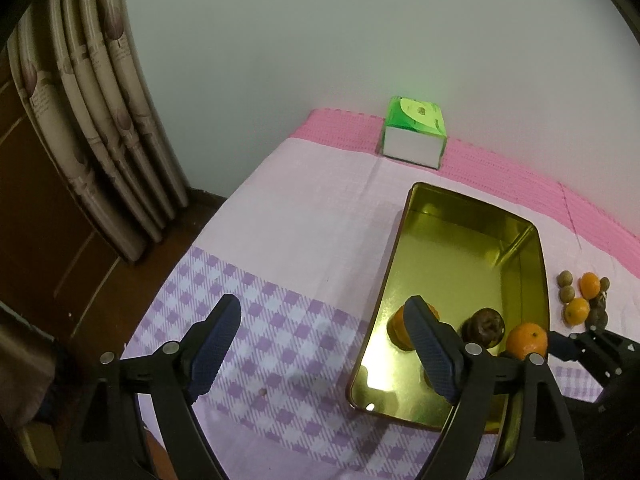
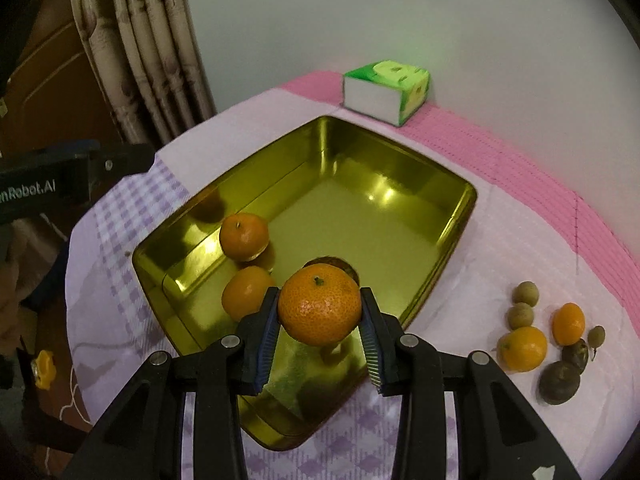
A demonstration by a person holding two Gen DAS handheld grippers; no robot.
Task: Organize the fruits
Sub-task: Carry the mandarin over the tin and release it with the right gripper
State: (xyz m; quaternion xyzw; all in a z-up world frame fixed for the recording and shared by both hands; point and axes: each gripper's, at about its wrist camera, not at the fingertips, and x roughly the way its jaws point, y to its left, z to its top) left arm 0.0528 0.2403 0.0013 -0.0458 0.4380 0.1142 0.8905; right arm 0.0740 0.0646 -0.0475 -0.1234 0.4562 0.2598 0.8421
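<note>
The left tongs (image 1: 324,344) stand wide with nothing between them, over the checked purple-and-white cloth (image 1: 248,320) beside the shiny gold rectangular metal tin (image 2: 400,184). The right tongs (image 2: 320,316) grip a round orange mandarin (image 2: 319,304) above that tin. To the right, loose small fruits (image 2: 524,348) lie on the cloth.

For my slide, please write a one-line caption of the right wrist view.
Right gripper holds a mandarin over the gold tin, where two mandarins already lie.
</note>
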